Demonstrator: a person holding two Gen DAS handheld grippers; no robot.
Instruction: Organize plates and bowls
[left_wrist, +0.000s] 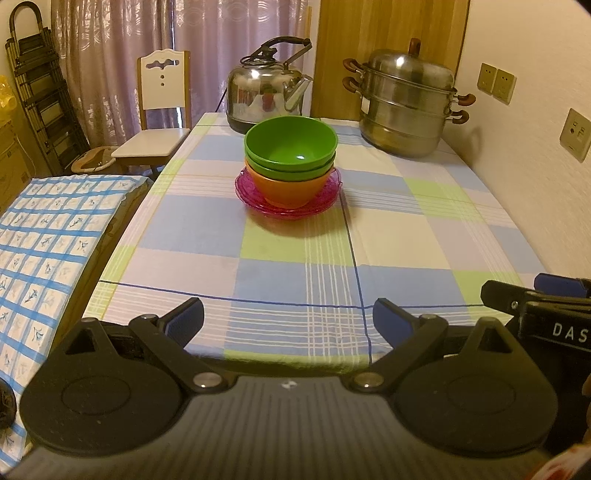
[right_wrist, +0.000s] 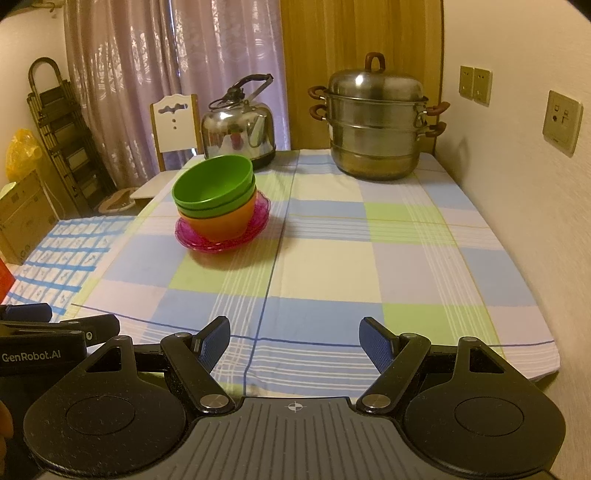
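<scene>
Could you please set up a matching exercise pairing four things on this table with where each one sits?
Things:
1. top green bowl
2. orange bowl
3. pink plates
4. steamer pot

Places:
A. at the bottom of the stack, on the tablecloth
B. at the far right corner of the table, near the wall
C. nested in another green bowl, highest in the stack
D. directly on the plates, under both green bowls

Pairs: 1-C, 2-D, 3-A, 4-B
</scene>
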